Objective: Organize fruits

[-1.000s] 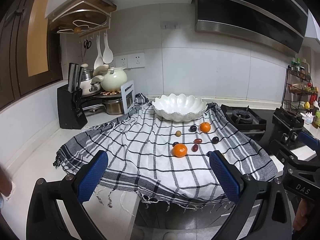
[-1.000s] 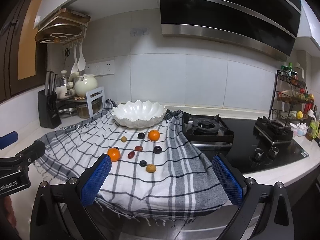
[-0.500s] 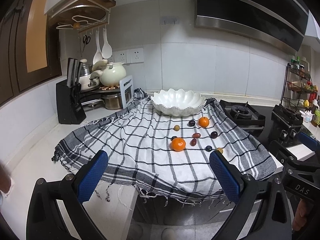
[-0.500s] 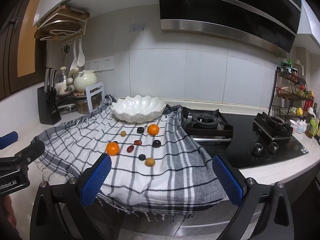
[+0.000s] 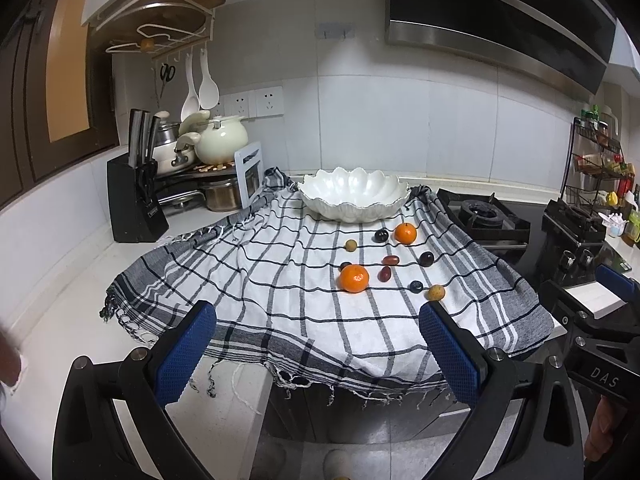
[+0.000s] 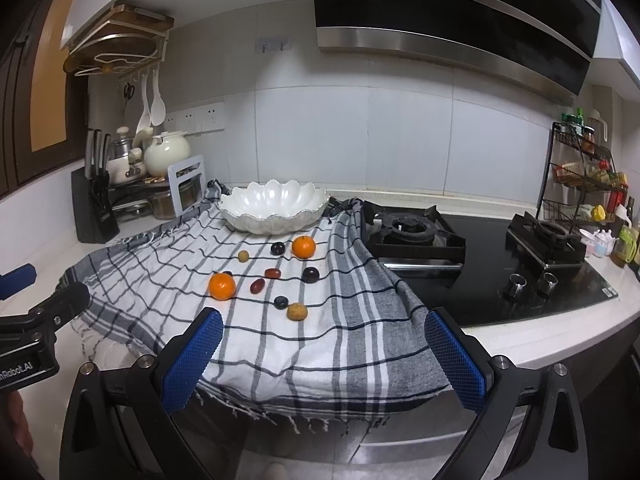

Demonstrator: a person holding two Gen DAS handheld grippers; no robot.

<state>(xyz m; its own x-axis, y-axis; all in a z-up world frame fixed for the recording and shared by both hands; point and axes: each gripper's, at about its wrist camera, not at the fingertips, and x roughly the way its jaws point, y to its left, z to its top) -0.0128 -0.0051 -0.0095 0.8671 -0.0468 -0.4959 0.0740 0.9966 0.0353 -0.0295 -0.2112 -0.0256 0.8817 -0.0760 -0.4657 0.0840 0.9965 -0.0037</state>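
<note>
A white scalloped bowl [image 5: 354,196] [image 6: 274,206] stands empty at the back of a checked cloth [image 5: 280,292] [image 6: 168,276]. On the cloth in front of it lie two oranges [image 5: 354,278] [image 5: 405,233] [image 6: 222,286] [image 6: 303,247], several dark plums and grapes [image 5: 427,259] [image 6: 310,275], and small tan fruits [image 5: 436,292] [image 6: 297,311]. My left gripper [image 5: 316,354] and right gripper [image 6: 322,360] hang open before the counter's front edge, well short of the fruit, nothing between their fingers.
A black knife block [image 5: 134,208] and cream pots [image 5: 222,140] stand at the back left. A gas hob [image 6: 416,232] lies right of the cloth, with a spice rack [image 6: 580,172] beyond. The cloth's fringe hangs over the counter edge [image 5: 240,380].
Both grippers have drawn back and lowered a little, so the counter's front edge and cabinet below show more. The fruit and bowl have not moved.
</note>
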